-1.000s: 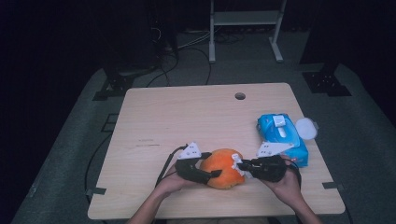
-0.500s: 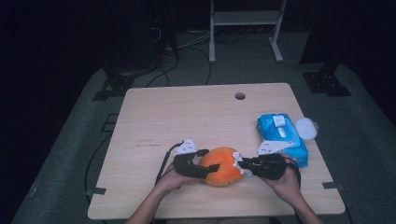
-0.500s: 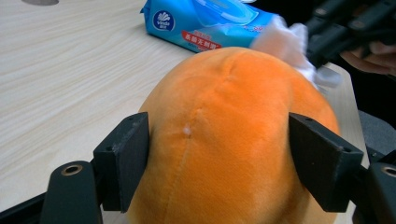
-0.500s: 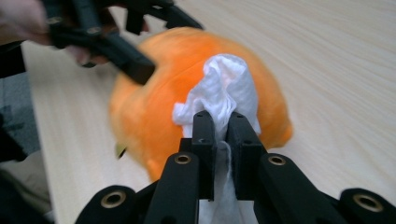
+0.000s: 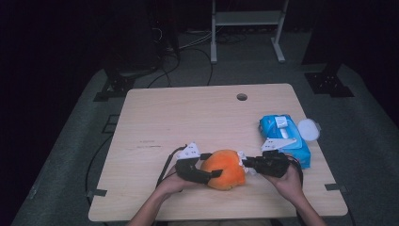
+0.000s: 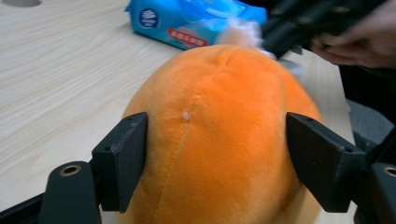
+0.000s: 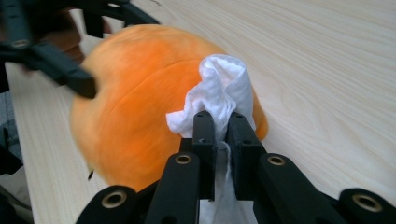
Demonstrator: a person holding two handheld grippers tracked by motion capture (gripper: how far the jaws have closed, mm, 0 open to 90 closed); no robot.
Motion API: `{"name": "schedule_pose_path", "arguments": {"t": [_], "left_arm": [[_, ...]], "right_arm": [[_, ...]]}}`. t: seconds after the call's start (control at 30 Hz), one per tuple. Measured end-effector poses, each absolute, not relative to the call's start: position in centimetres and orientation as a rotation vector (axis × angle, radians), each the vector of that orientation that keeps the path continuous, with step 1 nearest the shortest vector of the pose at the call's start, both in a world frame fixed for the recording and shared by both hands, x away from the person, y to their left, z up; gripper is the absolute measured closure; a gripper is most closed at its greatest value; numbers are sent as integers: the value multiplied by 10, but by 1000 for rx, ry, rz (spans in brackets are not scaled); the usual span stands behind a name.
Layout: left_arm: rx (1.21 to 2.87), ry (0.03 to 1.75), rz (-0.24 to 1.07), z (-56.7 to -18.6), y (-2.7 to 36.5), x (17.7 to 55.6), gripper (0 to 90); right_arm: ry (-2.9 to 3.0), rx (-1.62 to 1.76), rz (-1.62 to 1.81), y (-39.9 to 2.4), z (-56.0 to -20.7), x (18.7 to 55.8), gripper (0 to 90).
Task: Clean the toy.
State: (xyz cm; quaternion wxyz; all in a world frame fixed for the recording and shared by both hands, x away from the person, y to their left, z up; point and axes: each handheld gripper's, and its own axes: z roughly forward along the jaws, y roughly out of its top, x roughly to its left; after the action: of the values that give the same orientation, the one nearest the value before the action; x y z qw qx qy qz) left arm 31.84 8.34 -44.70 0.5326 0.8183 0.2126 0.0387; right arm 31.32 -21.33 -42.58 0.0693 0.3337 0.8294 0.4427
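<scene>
Black fingers (image 6: 122, 163) of the left gripper (image 6: 215, 168) are seen clamped against both flanks of the orange plush ball (image 6: 219, 140), one pad at the lower left of the left gripper view and one at the lower right; the jaws have just been closing, with the ball between them. In the right gripper view, the fingers (image 7: 204, 140) of the right gripper (image 7: 222, 128) are pressed almost together at the lower middle of the frame, and a crumpled white wipe (image 7: 219, 93) is pinched between them. The wipe is held against the near side of the ball, which fills the left and middle of that frame.

From the high view, the ball is found at the lower middle of the picture, resting on the wooden table (image 5: 188, 117) near its front edge, between the two grippers: the left gripper at its left, the right gripper at its right. A blue wipes pack (image 5: 282, 136) lies at the right of the frame, just beyond the right hand (image 5: 287, 181), with a white round lid (image 5: 308, 129) touching its far side. A small round hole (image 5: 242, 97) is seen in the tabletop near the upper edge.
</scene>
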Motion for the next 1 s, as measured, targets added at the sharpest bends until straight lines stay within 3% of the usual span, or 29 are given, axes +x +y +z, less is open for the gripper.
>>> {"name": "schedule_pose_path", "arguments": {"t": [0.3, 0.5, 0.67, 0.73, 0.83, 1.0], "left_arm": [[2031, 427, 169, -440, 70, 302, 200], [1992, 428, 121, -432, 79, 314, 92], [2012, 409, 53, -450, 71, 317, 36], [2024, 423, 47, -450, 71, 316, 93], [2035, 440, 110, -443, 72, 314, 276], [1939, 433, 318, -431, 67, 309, 362]], "right_arm": [[2485, 882, 1406, -196, -405, 297, 820], [2592, 797, 1399, -196, -412, 294, 820], [2637, 752, 1385, -197, -412, 292, 818], [2638, 761, 1376, -197, -412, 293, 818], [2602, 791, 1386, -199, -411, 295, 820], [2476, 843, 1433, -201, -401, 298, 822]]}}
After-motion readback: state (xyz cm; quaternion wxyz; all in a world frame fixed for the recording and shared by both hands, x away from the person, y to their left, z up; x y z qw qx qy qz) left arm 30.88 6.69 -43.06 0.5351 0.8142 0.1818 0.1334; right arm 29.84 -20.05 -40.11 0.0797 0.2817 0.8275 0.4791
